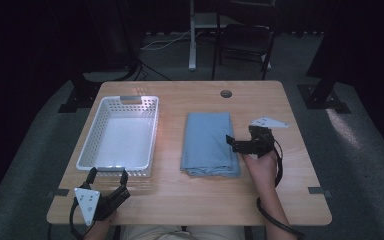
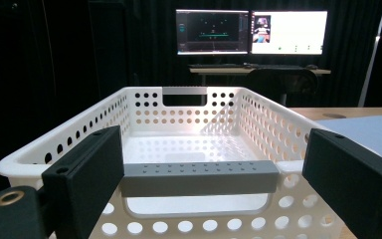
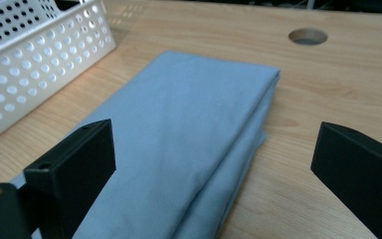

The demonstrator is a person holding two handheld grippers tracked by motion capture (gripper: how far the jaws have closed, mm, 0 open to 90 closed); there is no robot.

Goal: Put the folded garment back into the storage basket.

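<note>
A folded light blue cloth [image 1: 209,142] lies flat in the middle of the wooden table [image 1: 290,175]. A white perforated basket [image 1: 120,135] stands empty to its left. My right gripper [image 1: 231,144] is open at the cloth's right edge; in the right gripper view its jaws [image 3: 214,164] straddle the folded edge of the cloth [image 3: 189,124], with nothing held. My left gripper [image 1: 108,175] is open just in front of the basket's near end. In the left gripper view it [image 2: 219,189] faces the basket's grey near handle [image 2: 199,178], jaws wide on either side.
A round cable hole [image 1: 225,93] sits near the table's far edge. A black chair [image 1: 245,37] and a stand are on the floor beyond the table. Two lit monitors [image 2: 251,32] stand on a far desk. Bare wood lies right of the cloth.
</note>
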